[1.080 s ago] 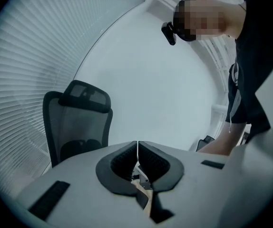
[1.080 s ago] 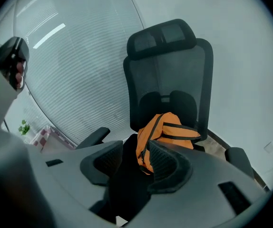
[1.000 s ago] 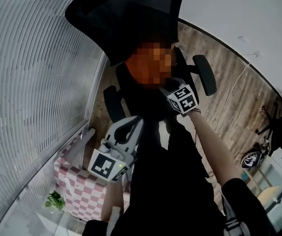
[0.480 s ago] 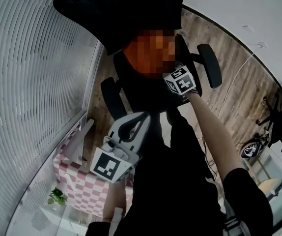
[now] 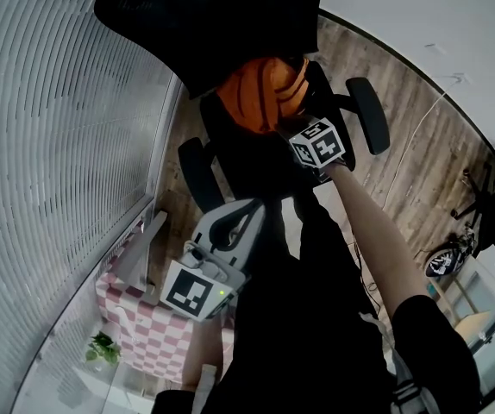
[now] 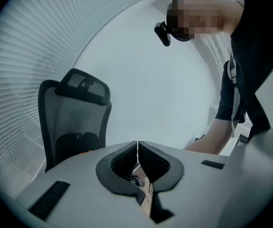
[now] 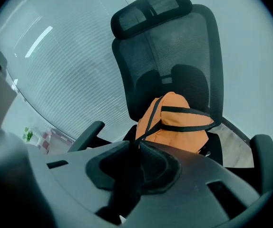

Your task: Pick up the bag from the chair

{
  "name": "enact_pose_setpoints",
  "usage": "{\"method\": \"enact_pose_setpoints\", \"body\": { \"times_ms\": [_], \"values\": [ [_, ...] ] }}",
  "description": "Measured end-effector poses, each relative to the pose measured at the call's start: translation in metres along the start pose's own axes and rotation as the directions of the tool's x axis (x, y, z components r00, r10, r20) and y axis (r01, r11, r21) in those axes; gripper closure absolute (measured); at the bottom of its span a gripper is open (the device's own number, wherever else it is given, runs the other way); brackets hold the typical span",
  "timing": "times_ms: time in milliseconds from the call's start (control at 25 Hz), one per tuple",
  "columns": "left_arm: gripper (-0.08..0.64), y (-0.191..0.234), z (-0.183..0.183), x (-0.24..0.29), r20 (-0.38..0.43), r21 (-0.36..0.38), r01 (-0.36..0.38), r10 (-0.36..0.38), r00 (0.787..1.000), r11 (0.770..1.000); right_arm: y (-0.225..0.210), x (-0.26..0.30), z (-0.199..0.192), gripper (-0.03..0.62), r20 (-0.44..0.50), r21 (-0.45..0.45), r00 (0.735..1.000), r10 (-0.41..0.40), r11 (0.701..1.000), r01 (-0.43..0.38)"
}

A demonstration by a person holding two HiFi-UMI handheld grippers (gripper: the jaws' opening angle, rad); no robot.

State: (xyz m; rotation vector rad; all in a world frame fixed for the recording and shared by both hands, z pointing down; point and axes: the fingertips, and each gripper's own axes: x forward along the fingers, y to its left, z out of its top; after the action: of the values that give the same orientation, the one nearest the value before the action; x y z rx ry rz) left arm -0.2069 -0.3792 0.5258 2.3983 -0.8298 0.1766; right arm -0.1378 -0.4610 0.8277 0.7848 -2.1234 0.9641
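An orange bag (image 5: 260, 93) (image 7: 174, 125) with black straps sits on the seat of a black mesh office chair (image 5: 222, 24) (image 7: 174, 56), leaning on the backrest. My right gripper (image 5: 289, 129) (image 7: 137, 145) is at the bag's front. Its jaws have just been closing, and a black strap (image 7: 148, 127) runs between them and is pinched there. My left gripper (image 5: 249, 210) (image 6: 137, 151) hangs back, nearer my body, level with the chair's front. Its jaws meet with nothing between them.
The chair's armrests (image 5: 370, 128) (image 5: 196, 175) flank the seat. Window blinds (image 5: 49, 145) fill the left side. A pink-and-white checked block (image 5: 140, 335) with a small green plant (image 5: 101, 348) lies at lower left. Another chair base (image 5: 489, 222) stands on the wood floor at right.
My right gripper has moved forward and down to the bag's front. The left gripper has hardly moved.
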Motion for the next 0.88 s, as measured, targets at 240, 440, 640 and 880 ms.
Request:
{"method": "enact_pose_setpoints", "body": {
  "times_ms": [240,440,640,880],
  "values": [
    [0.526,-0.009,0.004,0.001,0.012,-0.003,0.016,-0.016,1.0,1.0,0.016,-0.007,-0.001,0.533,0.019,0.029,0.998,0.057,0.998,-0.057],
    [0.526,-0.024,0.009,0.003,0.003,0.035,0.037,-0.037,0.999,0.999,0.03,-0.021,0.009,0.552,0.065,0.025,0.995,0.077,0.997,-0.079],
    [0.526,-0.041,0.029,0.004,0.047,0.033,0.026,-0.028,0.998,0.999,0.034,-0.043,0.021,0.554,0.121,0.023,0.989,0.081,0.996,-0.084],
    [0.526,-0.061,0.035,-0.002,0.07,0.048,0.009,-0.013,0.997,0.999,0.044,-0.075,0.039,0.554,0.18,0.011,0.978,0.109,0.994,-0.113]
  ]
}}
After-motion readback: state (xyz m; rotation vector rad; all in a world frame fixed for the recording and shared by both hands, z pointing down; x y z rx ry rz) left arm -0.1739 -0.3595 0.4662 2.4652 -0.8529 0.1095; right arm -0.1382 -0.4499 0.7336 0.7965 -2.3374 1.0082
